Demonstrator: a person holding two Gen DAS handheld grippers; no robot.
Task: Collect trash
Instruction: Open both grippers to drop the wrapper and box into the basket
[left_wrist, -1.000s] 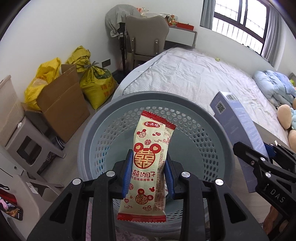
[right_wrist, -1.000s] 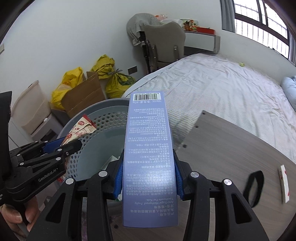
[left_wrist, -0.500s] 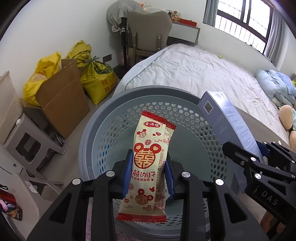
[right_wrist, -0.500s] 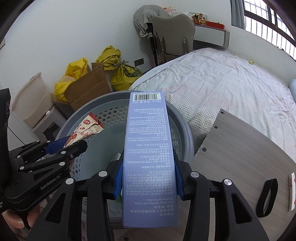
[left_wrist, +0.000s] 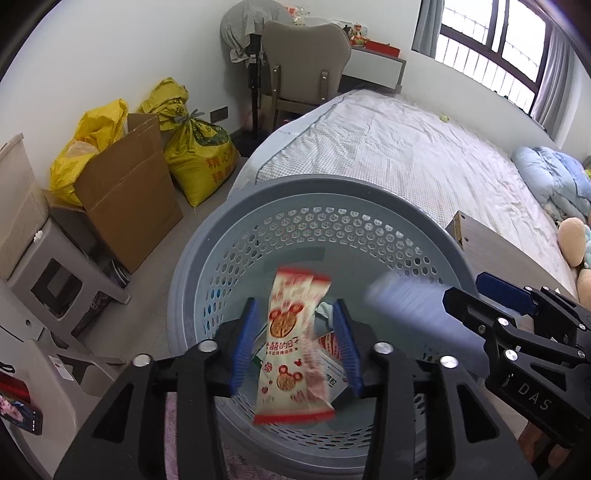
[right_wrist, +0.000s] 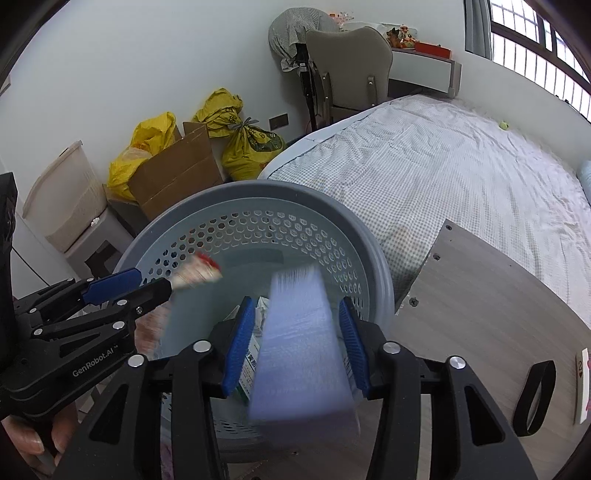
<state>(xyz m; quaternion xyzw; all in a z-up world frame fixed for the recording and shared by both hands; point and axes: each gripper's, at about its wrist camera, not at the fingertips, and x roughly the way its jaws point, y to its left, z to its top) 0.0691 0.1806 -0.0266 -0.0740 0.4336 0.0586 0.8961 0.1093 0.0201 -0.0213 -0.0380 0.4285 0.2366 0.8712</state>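
Bedroom floor carries the basket (left_wrist: 207, 258) at 12 o'clock below both my grippers, left (left_wrist: 295, 343) and right (right_wrist: 299, 341), parted, gripping nothing; wrapper (left_wrist: 291, 343) and box (right_wrist: 301, 354) drop lengthwise into it.

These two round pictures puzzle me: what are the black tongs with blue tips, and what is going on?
No robot here: a person holds one pair of tongs in each hand, each with a camera looking along its fingers. The left camera shows the left tongs open, a red and white snack wrapper blurred between the blue pads, apparently dropping. The right camera shows the right tongs open too, a blurred pale blue box slipping out. Both hang above the grey perforated basket, which already holds some packaging.
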